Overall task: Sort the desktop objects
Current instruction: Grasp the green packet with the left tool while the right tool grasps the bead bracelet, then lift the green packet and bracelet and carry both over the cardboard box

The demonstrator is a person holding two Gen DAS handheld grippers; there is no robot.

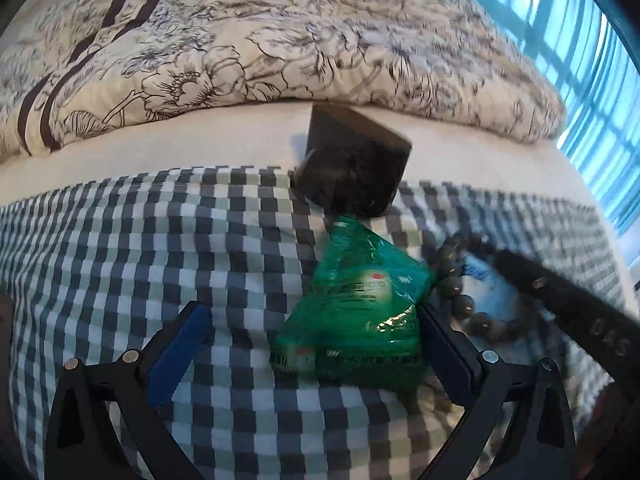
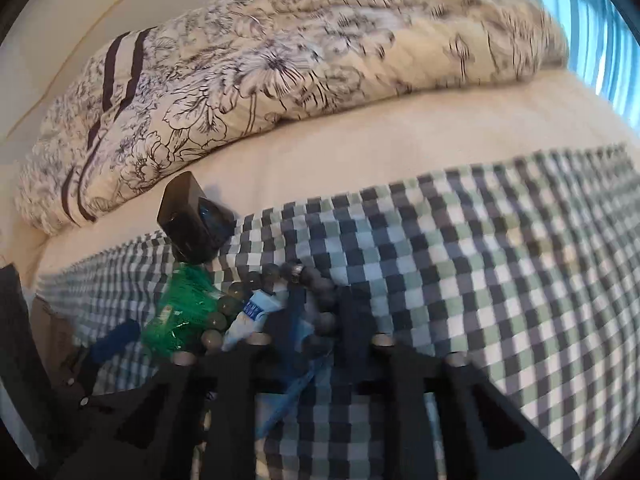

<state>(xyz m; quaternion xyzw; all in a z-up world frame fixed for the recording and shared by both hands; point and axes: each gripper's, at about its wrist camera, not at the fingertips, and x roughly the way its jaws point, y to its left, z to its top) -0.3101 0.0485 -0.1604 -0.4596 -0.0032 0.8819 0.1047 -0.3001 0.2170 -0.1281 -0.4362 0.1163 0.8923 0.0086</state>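
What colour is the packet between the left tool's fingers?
Green packet, with a shiny wrapper; clearest in the left wrist view.

Bed (image 1: 460, 148) with a plain cream sheet, wide across both views. Over its near part, a checked cloth (image 1: 160, 248) in dark blue, pale blue, green and white squares, far edge running side to side. Along the far edge of the bed, a bunched cream quilt (image 1: 280, 48) printed with dark outlined flowers and 2 dark stripes at its left end. Off the right edge, a barred window (image 1: 568, 52), bright blue daylight through it. Pale wall (image 2: 92, 4) at upper left.
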